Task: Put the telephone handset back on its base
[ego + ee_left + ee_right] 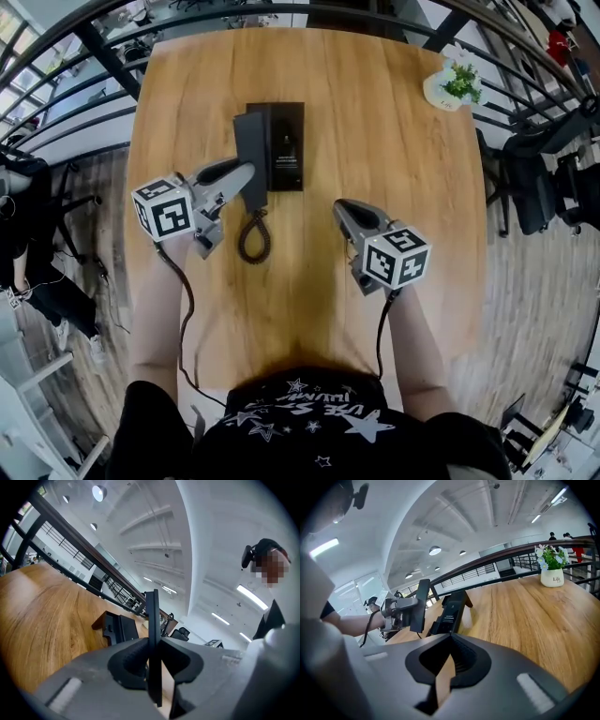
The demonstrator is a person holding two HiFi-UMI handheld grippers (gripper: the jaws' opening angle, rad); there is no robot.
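Note:
The black telephone base (287, 147) lies in the middle of the far half of the wooden table (394, 141). The black handset (250, 141) is just left of the base, and my left gripper (242, 176) is shut on its near end. In the left gripper view the handset (152, 634) stands edge-on between the jaws, with the base (117, 627) beyond. A coiled cord (253, 236) hangs from the handset towards me. My right gripper (345, 214) is shut on nothing, to the right of the cord. From the right gripper view the handset (421, 604) appears lifted left of the base (450, 611).
A white pot with a small flowering plant (455, 86) stands at the table's far right corner. Black railings (84, 56) run behind the table. A dark chair (534, 187) is off the table's right edge.

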